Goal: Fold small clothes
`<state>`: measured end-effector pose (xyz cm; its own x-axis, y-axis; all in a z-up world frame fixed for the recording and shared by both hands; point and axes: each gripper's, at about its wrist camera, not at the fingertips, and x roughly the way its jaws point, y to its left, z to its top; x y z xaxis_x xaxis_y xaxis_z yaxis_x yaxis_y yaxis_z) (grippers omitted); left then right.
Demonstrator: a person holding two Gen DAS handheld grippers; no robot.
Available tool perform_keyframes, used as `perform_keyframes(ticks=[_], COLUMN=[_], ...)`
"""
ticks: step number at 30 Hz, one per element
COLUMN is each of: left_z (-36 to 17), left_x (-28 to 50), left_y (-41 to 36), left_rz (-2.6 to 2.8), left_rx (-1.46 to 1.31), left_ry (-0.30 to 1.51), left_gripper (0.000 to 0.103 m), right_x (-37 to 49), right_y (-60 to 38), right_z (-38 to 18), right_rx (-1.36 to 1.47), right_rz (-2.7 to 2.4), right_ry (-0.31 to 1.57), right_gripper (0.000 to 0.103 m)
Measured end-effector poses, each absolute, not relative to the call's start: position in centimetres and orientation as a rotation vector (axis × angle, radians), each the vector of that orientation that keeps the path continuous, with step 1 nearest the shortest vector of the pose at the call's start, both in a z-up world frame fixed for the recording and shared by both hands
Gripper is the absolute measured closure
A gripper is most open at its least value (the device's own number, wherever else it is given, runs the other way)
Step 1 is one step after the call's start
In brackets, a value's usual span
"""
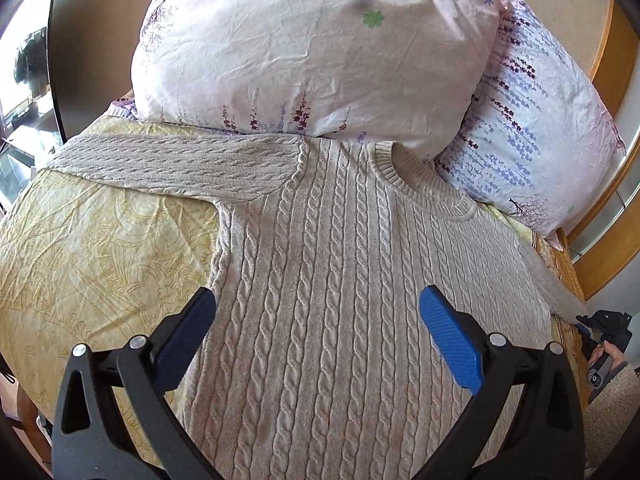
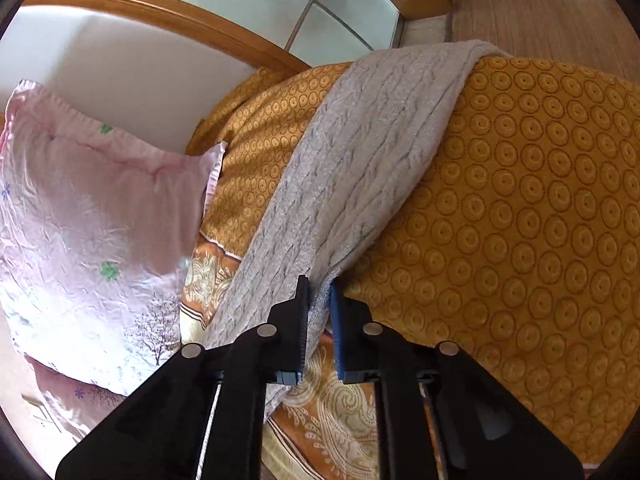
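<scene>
A beige cable-knit sweater (image 1: 320,240) lies flat, front up, on the bed, its round collar (image 1: 420,184) toward the pillows. One sleeve (image 1: 180,164) stretches out to the left. My left gripper (image 1: 318,296) hangs open above the sweater's body, blue pads wide apart, nothing between them. The other sleeve (image 1: 548,280) runs off to the right, where my right gripper (image 1: 600,328) shows small at the bed's edge. In the right wrist view that sleeve (image 2: 360,160) drapes across the orange cover, and my right gripper (image 2: 319,284) is shut on its near end.
Two flowered pillows (image 1: 312,52) (image 1: 532,128) crowd the head of the bed, right behind the collar. A yellow patterned sheet (image 1: 100,248) lies under the sweater; an orange circle-print cover (image 2: 520,220) falls over the bed's side. Wooden headboard (image 2: 160,12) and wood floor (image 2: 520,0) lie beyond.
</scene>
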<state>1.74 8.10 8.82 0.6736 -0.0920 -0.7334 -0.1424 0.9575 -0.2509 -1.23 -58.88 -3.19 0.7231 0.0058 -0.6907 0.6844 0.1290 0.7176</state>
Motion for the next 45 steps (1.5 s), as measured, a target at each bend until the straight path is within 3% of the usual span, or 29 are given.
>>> perform_keyframes(ticks=[7, 14, 19, 26, 29, 31, 37, 39, 41, 43, 45], left_z=[9.1, 9.1, 8.7, 7.9, 7.8, 7.4, 6.1, 5.9, 5.7, 5.4, 5.0], left_x=[2.9, 4.9, 5.8, 6.6, 6.9, 7.3, 8.6, 8.8, 9.1, 9.3, 9.4], left_y=[10.6, 11.5, 12.0, 12.7, 12.9, 13.1, 13.5, 14.0, 15.0, 16.4, 18.2], left_rz=[0.020, 0.009, 0.004, -0.015, -0.019, -0.023, -0.033, -0.027, -0.007, 0.025, 0.061], left_rx=[-0.408, -0.453, -0.467, -0.489, -0.487, -0.501, -0.537, -0.551, -0.578, -0.614, -0.662], left_ry=[0.804, 0.767, 0.758, 0.766, 0.755, 0.762, 0.793, 0.788, 0.780, 0.774, 0.767], left_gripper=[0.002, 0.002, 0.002, 0.002, 0.002, 0.002, 0.002, 0.002, 0.002, 0.002, 0.002], right_x=[0.2, 4.6, 9.5, 13.9, 13.4, 12.5, 12.5, 12.5, 12.5, 13.1, 13.6], right_y=[-57.6, -50.3, -40.7, -29.1, -30.6, -32.7, -39.2, -40.8, -41.2, -41.3, -40.7], right_z=[2.3, 9.6, 9.2, 1.2, 0.8, 1.2, 0.7, 0.2, -0.9, -1.5, -0.9], right_rx=[1.231, 1.090, 0.998, 0.849, 0.972, 1.035, 1.241, 1.279, 1.329, 1.359, 1.369], right_rz=[-0.380, 0.004, 0.241, 0.290, 0.277, 0.214, 0.062, 0.012, -0.026, -0.041, -0.008], right_ry=[0.478, 0.399, 0.557, 0.973, 0.963, 0.917, 0.814, 0.792, 0.784, 0.793, 0.773], right_gripper=[0.094, 0.094, 0.094, 0.092, 0.081, 0.050, 0.048, 0.049, 0.058, 0.090, 0.093])
